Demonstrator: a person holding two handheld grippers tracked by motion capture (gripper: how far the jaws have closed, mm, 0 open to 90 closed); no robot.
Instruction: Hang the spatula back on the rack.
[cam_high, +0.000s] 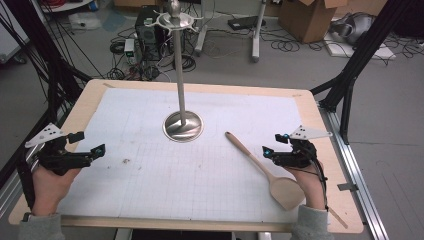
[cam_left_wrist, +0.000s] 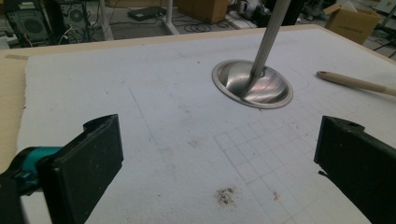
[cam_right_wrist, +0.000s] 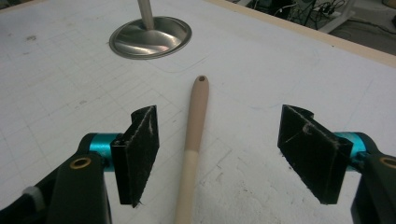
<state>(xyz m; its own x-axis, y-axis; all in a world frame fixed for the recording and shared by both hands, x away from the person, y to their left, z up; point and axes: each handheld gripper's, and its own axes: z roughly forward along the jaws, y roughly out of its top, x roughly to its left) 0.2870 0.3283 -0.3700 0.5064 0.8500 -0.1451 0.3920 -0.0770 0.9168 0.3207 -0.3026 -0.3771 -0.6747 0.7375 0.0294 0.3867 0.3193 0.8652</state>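
A wooden spatula (cam_high: 265, 167) lies flat on the white gridded mat (cam_high: 150, 175), its blade near the front right and its handle (cam_right_wrist: 196, 116) pointing toward a metal stand. My right gripper (cam_high: 272, 145) hovers open just right of the handle; in the right gripper view (cam_right_wrist: 219, 151) the handle runs between the two pads without touching them. My left gripper (cam_high: 90, 144) is at the table's left edge, open (cam_left_wrist: 219, 163) and holding nothing, with bare mat between its jaws.
A metal stand has a round base (cam_high: 183, 126) at the mat's middle and a tall pole (cam_high: 179, 65) with hooks on top. The base (cam_left_wrist: 252, 84) sits ahead of the left gripper. A small dirt smudge (cam_left_wrist: 226, 196) marks the mat. Cables and boxes lie on the floor beyond the table.
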